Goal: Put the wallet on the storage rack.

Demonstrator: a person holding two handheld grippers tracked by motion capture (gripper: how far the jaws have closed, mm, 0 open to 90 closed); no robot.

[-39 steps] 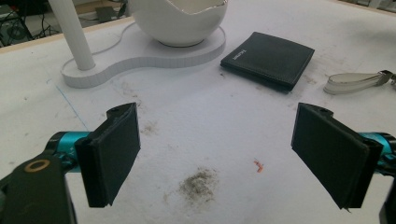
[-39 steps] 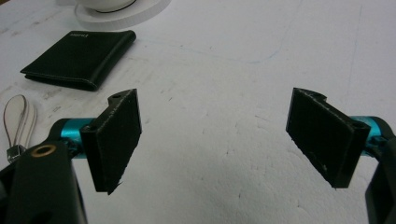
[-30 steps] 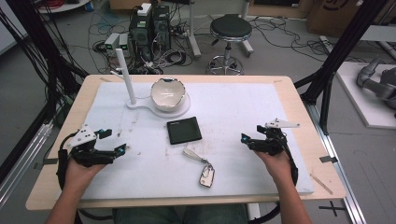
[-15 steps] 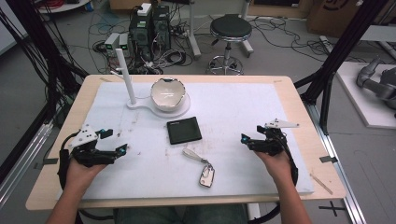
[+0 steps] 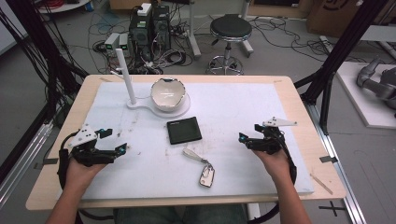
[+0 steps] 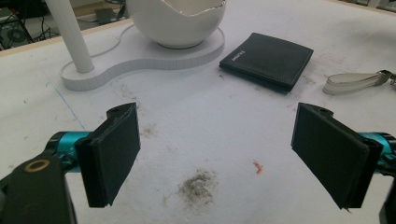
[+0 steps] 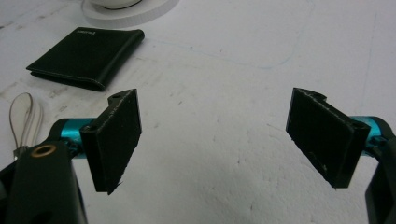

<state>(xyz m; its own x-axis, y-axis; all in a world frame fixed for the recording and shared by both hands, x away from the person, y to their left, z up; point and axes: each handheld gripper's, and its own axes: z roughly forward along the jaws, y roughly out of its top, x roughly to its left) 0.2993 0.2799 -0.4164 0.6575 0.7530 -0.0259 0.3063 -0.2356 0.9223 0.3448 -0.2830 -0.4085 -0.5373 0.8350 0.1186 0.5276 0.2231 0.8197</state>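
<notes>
Black wallet (image 5: 184, 130) and key fob (image 5: 206, 176) lie between the left tool (image 5: 122, 150) and right tool (image 5: 243, 138), both spread wide.

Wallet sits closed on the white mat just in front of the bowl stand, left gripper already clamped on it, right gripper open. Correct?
Not quite. The left gripper is not clamped on the wallet: the left gripper view shows its jaws wide apart over bare mat, the wallet lying untouched farther off. The rest holds: the wallet is closed, in front of the bowl stand, and the right gripper is open.
</notes>
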